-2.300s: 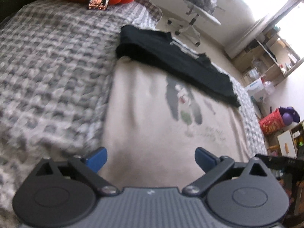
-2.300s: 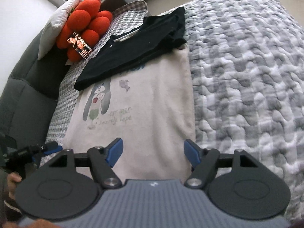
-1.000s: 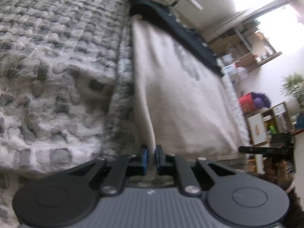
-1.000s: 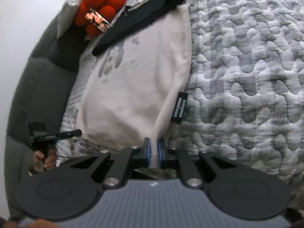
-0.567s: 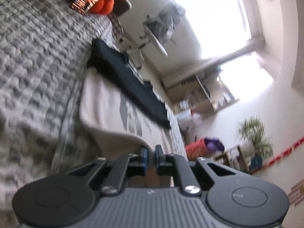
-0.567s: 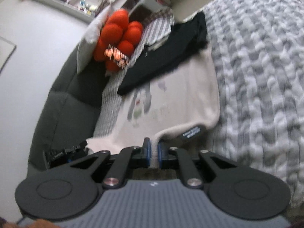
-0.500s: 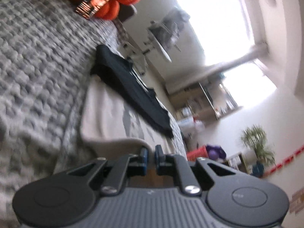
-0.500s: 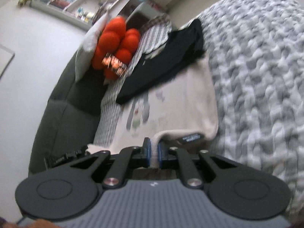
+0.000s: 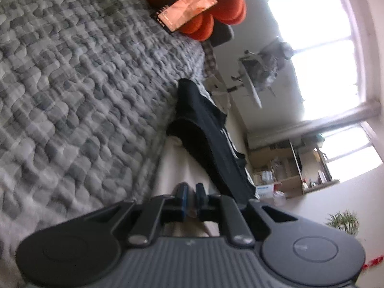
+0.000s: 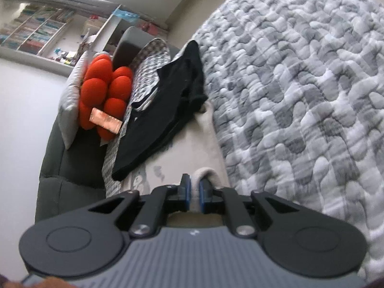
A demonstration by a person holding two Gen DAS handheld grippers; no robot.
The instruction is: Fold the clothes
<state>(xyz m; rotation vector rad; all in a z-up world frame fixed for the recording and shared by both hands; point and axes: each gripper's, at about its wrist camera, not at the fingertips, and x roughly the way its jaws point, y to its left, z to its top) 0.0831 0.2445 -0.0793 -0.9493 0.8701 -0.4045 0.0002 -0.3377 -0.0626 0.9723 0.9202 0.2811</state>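
Since the earlier frame both corners are travelling toward the black shirt [image 10: 165, 110]: the left gripper [image 9: 190, 198] and right gripper [image 10: 194, 195] are clenching the cream shirt's [image 10: 192, 148] hem, folding it halfway.

A cream shirt [image 10: 192, 144] with a faint print lies on the grey quilted bed [image 10: 300, 96], its near edge lifted, a folded black shirt [image 10: 165, 110] across its far end.

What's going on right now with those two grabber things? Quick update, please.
Left hand-held gripper and right hand-held gripper: both shut on beige shirt hem, lifted. Black shirt lies across its far end, in the fold's path.
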